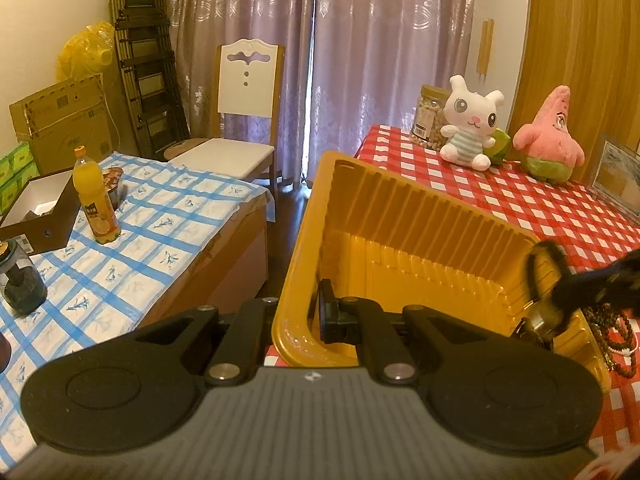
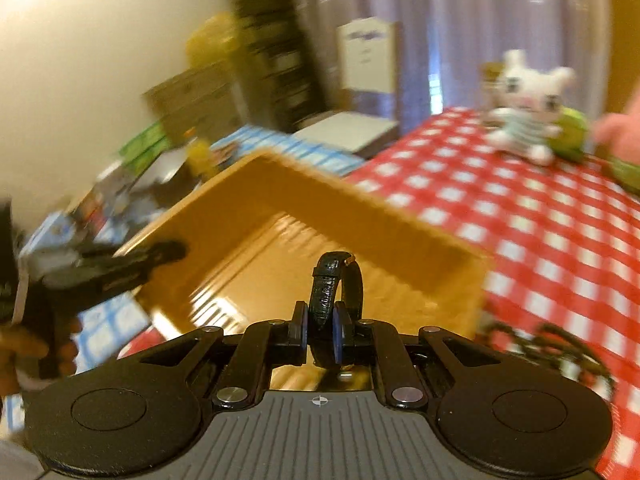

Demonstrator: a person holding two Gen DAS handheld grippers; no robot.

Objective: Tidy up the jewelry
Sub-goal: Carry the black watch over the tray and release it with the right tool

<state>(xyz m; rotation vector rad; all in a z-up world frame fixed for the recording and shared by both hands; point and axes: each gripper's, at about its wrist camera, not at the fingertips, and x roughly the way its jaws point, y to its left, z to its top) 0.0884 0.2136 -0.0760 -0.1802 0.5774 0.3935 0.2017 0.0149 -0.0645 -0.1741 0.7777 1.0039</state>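
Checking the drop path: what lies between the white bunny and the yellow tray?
Only bare checkered cloth between bunny and tray, seen in the left wrist view.

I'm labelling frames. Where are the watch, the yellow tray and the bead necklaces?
watch [image 2: 335,296]: right wrist view, black strap loop.
yellow tray [image 1: 404,204]: left wrist view, far ribbed wall.
bead necklaces [image 1: 624,340]: left wrist view, dangling strands.

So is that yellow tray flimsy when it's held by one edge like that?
Probably light: the left gripper holds the yellow plastic tray tilted by its rim alone. The thin ribbed walls look likely to flex, and smooth plastic may slip.
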